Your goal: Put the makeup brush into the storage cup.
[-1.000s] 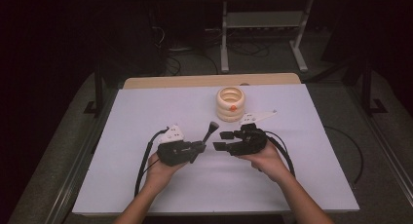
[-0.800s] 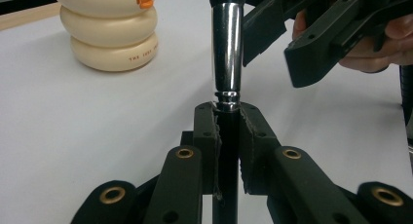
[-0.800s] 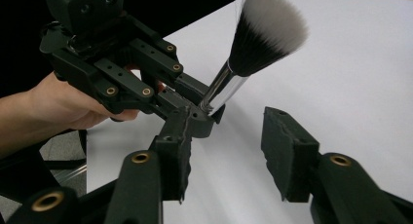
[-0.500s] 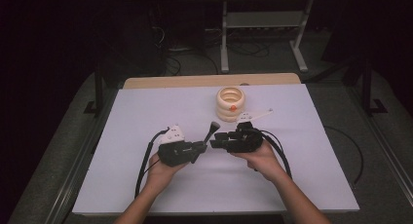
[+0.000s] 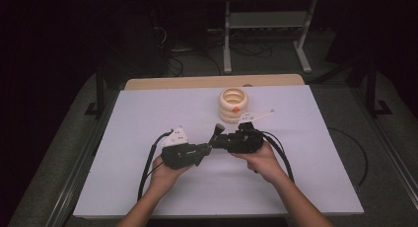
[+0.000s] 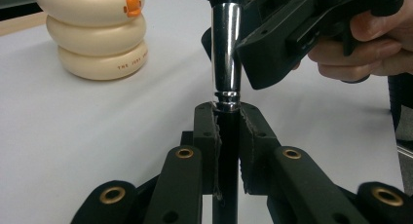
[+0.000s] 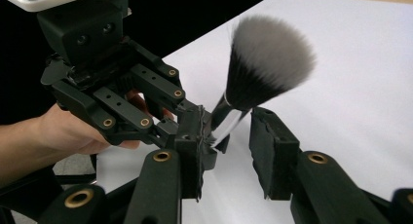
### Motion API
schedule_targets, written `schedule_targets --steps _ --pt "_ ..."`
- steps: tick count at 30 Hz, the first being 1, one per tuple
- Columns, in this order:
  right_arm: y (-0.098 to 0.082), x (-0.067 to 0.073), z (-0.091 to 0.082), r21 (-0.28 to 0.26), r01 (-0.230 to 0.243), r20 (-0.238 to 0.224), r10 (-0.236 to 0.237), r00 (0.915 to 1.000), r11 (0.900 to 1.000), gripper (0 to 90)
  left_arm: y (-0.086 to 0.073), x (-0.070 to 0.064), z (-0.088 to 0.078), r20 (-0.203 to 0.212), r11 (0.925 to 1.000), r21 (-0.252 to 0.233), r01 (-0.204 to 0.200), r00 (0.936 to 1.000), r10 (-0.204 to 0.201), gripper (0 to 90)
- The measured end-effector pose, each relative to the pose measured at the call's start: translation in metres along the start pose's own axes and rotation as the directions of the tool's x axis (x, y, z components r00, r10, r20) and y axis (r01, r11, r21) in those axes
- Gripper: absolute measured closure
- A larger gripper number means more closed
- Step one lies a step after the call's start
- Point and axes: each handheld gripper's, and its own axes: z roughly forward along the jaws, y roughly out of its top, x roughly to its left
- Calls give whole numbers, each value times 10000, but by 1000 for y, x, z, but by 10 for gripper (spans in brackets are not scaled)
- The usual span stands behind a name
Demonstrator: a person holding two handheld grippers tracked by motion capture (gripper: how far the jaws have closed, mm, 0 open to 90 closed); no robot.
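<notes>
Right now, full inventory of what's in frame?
makeup brush: 1, black handle, chrome ferrule, grey-white bristles; upright at table centre, handle clamped in the left gripper.
ring-stack holder: 1, cream with an orange spot; far centre of the table.
table: 1, white top, wooden far edge.
metal stand: 1, grey; on the floor behind the table.
cables: several, black; floor behind the table.
left gripper: 1, black; shut on the brush handle.
right gripper: 1, black; jaws either side of the ferrule, just been closing, a gap shows at one pad.
hands: 2, each holding a gripper.
</notes>
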Motion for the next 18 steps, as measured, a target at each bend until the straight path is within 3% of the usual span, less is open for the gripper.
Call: schedule_targets --steps 18 --pt "0 -2 3 -199 -353 -360 346 9988 9992 730 -1 -2 4 101 10000 -24 -38 9999 38 794"
